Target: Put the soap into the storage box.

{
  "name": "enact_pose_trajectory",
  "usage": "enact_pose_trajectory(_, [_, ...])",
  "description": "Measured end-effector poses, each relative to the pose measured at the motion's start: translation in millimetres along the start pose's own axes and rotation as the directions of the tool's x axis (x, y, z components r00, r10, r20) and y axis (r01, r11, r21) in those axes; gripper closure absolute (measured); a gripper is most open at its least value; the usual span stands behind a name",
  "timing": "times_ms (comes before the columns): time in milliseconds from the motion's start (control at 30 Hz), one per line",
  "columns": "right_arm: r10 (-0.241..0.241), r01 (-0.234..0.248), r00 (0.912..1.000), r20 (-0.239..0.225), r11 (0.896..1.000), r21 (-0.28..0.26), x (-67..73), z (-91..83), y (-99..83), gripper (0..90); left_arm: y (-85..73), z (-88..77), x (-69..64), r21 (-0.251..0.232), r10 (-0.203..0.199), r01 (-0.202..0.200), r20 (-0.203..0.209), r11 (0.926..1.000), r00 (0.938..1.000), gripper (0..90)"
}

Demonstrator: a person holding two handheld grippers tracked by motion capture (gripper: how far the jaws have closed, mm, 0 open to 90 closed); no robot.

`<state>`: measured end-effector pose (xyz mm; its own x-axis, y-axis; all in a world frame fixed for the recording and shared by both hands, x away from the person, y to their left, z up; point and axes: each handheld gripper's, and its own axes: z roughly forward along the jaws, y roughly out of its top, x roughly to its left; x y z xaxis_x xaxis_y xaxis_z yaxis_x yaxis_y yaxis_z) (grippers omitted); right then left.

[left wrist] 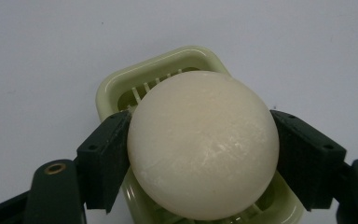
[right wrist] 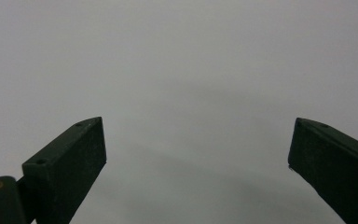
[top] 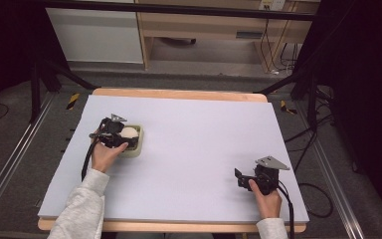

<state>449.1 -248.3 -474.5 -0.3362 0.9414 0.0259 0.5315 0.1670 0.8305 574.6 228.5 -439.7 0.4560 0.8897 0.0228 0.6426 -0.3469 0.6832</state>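
A round cream-white ball point(left wrist: 203, 144) sits between the two black jaws of my left gripper point(left wrist: 200, 156), which press on its left and right sides. Directly under it is a pale green slotted dish point(left wrist: 121, 88). In the high view the ball point(top: 129, 132) and the dish point(top: 136, 149) are at the table's left, with the left gripper point(top: 123, 136) over the dish. My right gripper point(top: 238, 178) rests near the front right of the table. Its jaws stand wide apart with nothing between them, facing the bare surface point(right wrist: 198, 144).
A pale lilac mat point(top: 194, 144) covers the wooden table point(top: 179, 94). Black frame legs and cables stand on the floor to both sides, and wooden furniture stands behind the table.
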Motion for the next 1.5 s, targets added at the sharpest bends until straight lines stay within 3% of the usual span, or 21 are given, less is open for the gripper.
enact_pose_trajectory(467, [-0.004, 0.004, 1.0, 0.004, 1.0, -0.004, -0.6, -0.6, 0.0, 4.5, -3.2, 5.7, -1.1, 0.022, 0.007, -0.007, -0.009, 0.9997, 0.9999, 24.0])
enact_pose_trajectory(900, [0.001, -0.001, 1.0, 0.002, 1.0, -0.003, -0.4, -1.5, 0.0, 4.5, -4.7, 4.8, -1.7, 0.003, 0.01, -0.01, -0.02, 0.9999, 0.9998, 22.0])
enact_pose_trajectory(967, [0.002, -0.002, 1.0, 0.001, 1.0, -0.003, -0.5, -1.8, 0.1, 4.5, -3.2, -1.5, -1.3, -0.04, 0.002, -0.003, -0.019, 0.9992, 0.9998, 21.0])
enact_pose_trajectory(1167, [0.006, -0.006, 1.0, 0.0, 1.0, -0.005, -0.2, -2.5, 0.4, 4.5, -1.6, -12.9, -3.5, -0.104, -0.021, 0.02, -0.01, 0.9943, 0.9997, 19.5])
enact_pose_trajectory(1367, [0.013, -0.013, 0.9998, 0.011, 1.0, -0.01, -3.5, -3.2, -0.3, 4.5, -1.4, -22.6, -12.4, -0.12, 0.003, -0.004, -0.006, 0.9927, 1.0, 19.0])
enact_pose_trajectory(1500, [0.013, -0.013, 0.9998, 0.017, 1.0, -0.012, -5.2, -3.4, -1.4, 4.5, -4.8, -37.5, -23.4, -0.182, 0.009, -0.009, 0.003, 0.9833, 1.0, 22.3])
